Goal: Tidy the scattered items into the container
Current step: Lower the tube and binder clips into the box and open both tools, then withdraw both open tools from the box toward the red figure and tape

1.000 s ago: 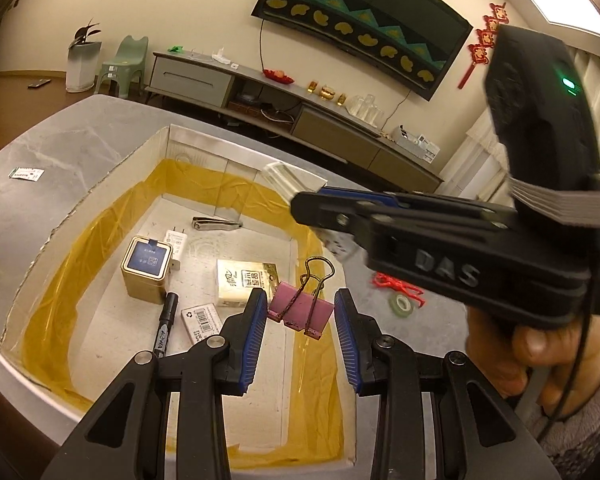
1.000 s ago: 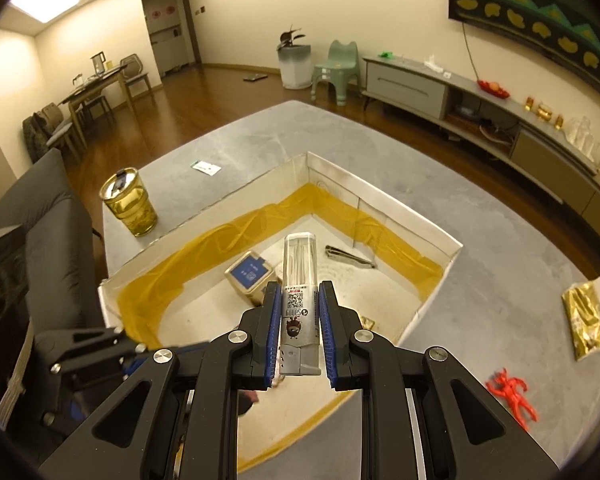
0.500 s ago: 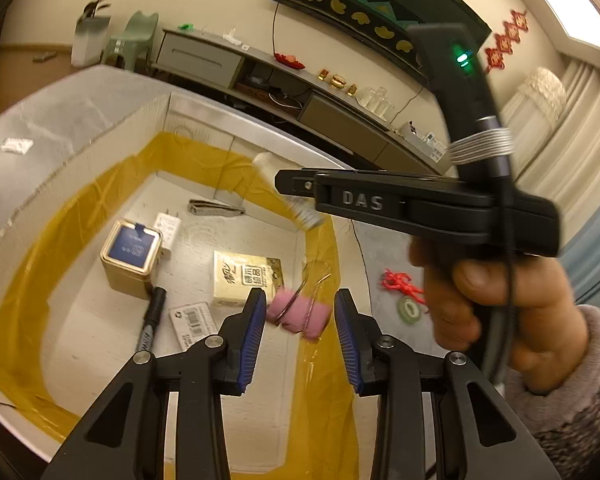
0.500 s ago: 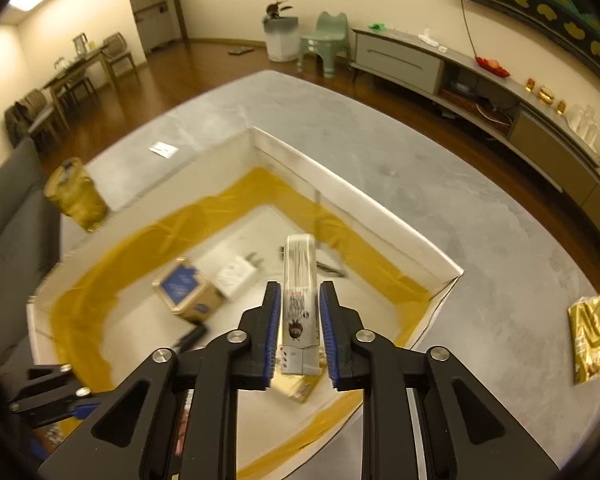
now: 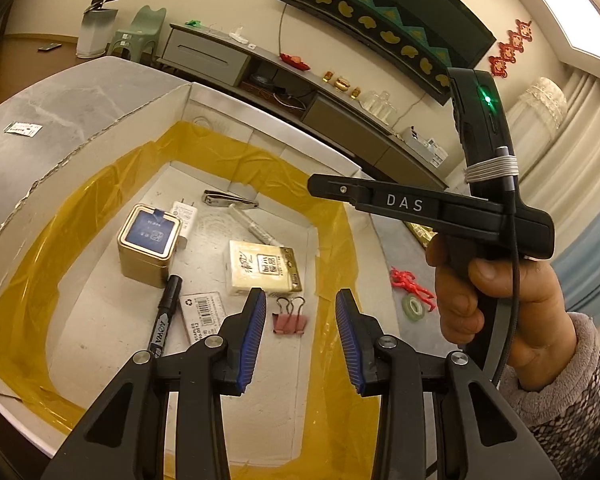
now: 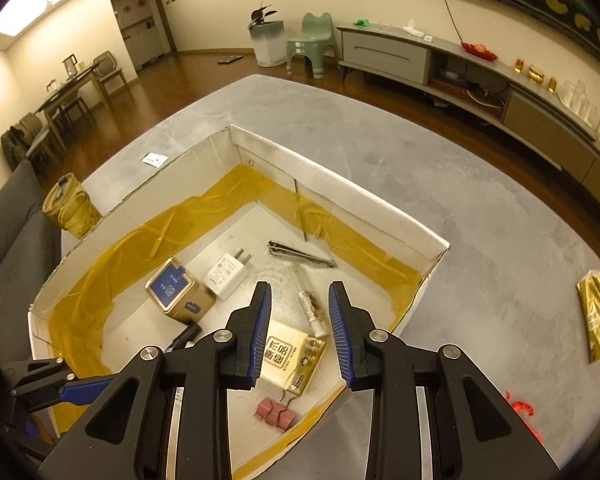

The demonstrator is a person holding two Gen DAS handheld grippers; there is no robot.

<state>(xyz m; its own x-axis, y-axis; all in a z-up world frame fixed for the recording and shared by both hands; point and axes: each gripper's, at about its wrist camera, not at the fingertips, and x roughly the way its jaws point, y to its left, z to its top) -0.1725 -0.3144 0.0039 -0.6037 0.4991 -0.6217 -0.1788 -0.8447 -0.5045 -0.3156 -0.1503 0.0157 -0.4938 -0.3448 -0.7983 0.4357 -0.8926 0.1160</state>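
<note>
Both the left gripper and right gripper hang open and empty above the yellow-taped white cardboard box, where a clear slim tube lies.

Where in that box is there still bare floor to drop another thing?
The box floor is bare in the near-left part, between the gold tin and the yellow-taped left wall, and in the far corner behind the charger. It is crowded from the nail clipper down to the pink binder clip.
</note>
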